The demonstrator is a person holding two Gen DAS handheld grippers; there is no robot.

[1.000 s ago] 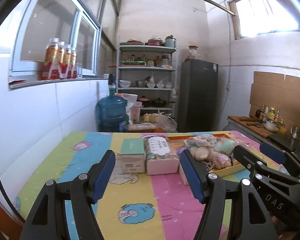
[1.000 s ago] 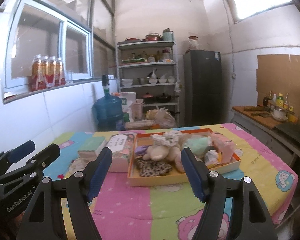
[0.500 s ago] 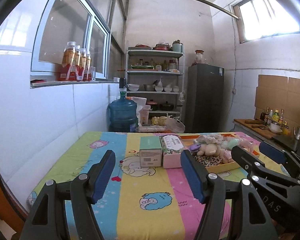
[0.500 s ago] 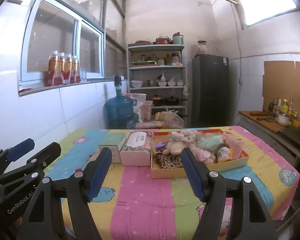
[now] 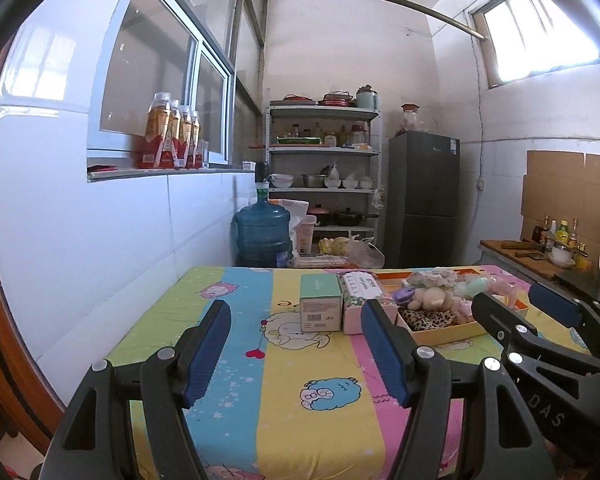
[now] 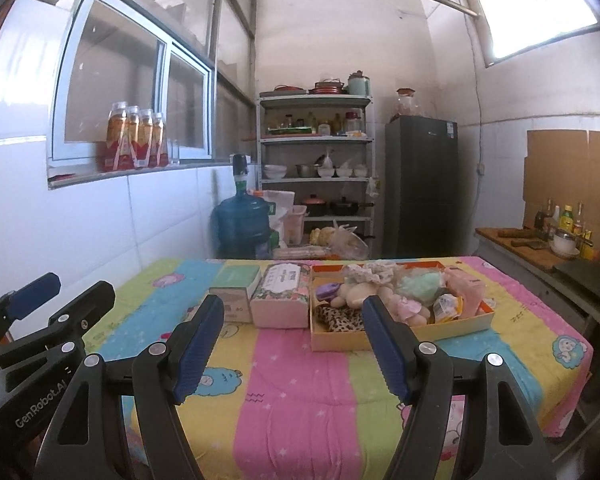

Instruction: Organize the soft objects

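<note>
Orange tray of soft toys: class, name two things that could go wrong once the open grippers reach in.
1. The orange tray is heaped: pulling the beige plush may drag neighbours over the low rim.
2. The floral tissue box stands against the tray's left wall, so the left gripper could knock it.

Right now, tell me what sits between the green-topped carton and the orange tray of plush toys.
The floral pink tissue box, seen in both wrist views.
</note>
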